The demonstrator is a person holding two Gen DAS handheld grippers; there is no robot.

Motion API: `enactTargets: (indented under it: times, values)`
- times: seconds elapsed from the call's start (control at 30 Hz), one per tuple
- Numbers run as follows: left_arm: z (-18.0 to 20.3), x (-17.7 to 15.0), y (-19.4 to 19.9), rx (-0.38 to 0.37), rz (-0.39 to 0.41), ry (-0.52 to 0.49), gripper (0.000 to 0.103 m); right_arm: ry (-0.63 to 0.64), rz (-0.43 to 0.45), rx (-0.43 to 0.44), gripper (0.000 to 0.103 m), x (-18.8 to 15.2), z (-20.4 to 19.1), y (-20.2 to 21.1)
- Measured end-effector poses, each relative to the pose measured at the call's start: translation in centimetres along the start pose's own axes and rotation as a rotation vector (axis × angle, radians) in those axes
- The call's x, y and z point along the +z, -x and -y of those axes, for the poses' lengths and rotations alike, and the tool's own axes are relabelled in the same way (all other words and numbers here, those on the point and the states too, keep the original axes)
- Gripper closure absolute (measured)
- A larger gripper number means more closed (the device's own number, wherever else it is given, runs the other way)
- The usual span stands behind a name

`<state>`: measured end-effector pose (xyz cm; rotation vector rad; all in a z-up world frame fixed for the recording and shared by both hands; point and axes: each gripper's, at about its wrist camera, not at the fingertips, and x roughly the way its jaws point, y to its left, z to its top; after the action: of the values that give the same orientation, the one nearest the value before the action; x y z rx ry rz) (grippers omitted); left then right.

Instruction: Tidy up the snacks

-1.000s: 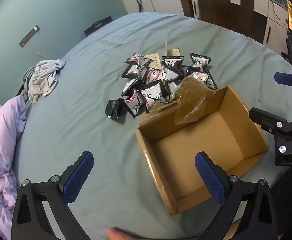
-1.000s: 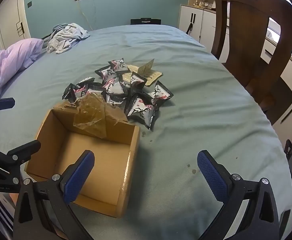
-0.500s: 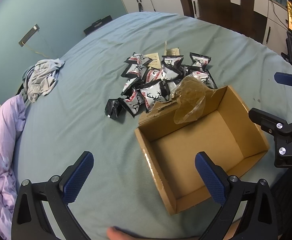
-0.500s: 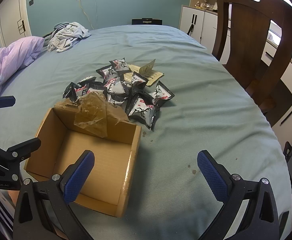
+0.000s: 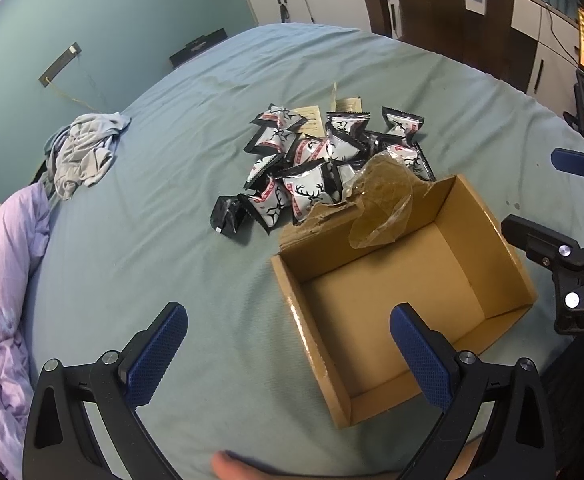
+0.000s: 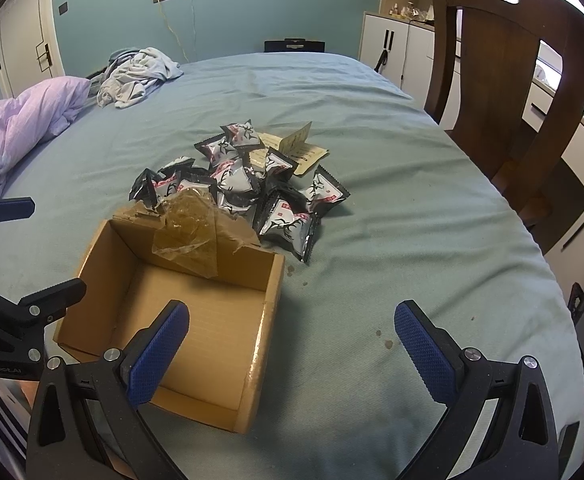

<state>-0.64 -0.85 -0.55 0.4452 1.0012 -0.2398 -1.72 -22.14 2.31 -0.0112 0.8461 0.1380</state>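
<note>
Hovering with both sets of jaws wide open and empty: left gripper (image 5: pixel 288 354), right gripper (image 6: pixel 292 354). Snack packets (image 6: pixel 244 184) are piled on the bed just beyond the empty box's (image 6: pixel 270 292) far wall. Right gripper looks nearer, probably.

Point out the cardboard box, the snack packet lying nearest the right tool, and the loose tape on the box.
cardboard box (image 6: pixel 270 280): right wrist view, on its right-hand wall.
snack packet (image 6: pixel 288 226): right wrist view, middle of its printed face.
loose tape (image 5: pixel 382 210): left wrist view, middle of the crumpled film.
</note>
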Motion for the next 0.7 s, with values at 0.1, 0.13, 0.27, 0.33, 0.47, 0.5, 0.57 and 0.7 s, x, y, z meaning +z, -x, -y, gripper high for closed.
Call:
enactTargets:
  times: [0.1, 0.13, 0.27, 0.33, 0.47, 0.5, 0.57, 0.7]
  values:
    - [-0.2, 0.0, 0.0, 0.000, 0.001, 0.007, 0.000, -0.010, 0.001, 0.003, 0.000, 0.1, 0.2, 0.1]
    - [-0.2, 0.0, 0.0, -0.001, 0.001, 0.010, 0.000, -0.015, 0.001, 0.007, 0.000, 0.2, 0.3, 0.1]
    - [-0.5, 0.2, -0.3, -0.004, -0.008, 0.022, 0.000, -0.052, 0.002, 0.018, 0.000, 0.7, 1.4, 0.2]
    - [-0.6, 0.2, -0.5, -0.010, -0.017, 0.028, 0.000, -0.070, -0.003, 0.020, 0.000, 1.1, 2.1, -0.1]
    - [-0.9, 0.3, -0.9, -0.026, -0.027, 0.042, 0.000, -0.106, -0.019, 0.035, 0.000, 1.9, 3.3, -0.8]
    - [-1.0, 0.3, -1.0, -0.031, -0.028, 0.047, 0.000, -0.116, -0.022, 0.037, 0.000, 2.2, 3.6, -1.0]
    - [-1.2, 0.5, -1.1, -0.038, -0.030, 0.055, 0.000, -0.133, -0.025, 0.034, 0.000, 2.9, 4.1, -1.7]
    - [-1.6, 0.7, -1.6, -0.046, -0.037, 0.073, 0.000, -0.152, -0.046, 0.005, 0.000, 4.3, 4.9, -4.2]
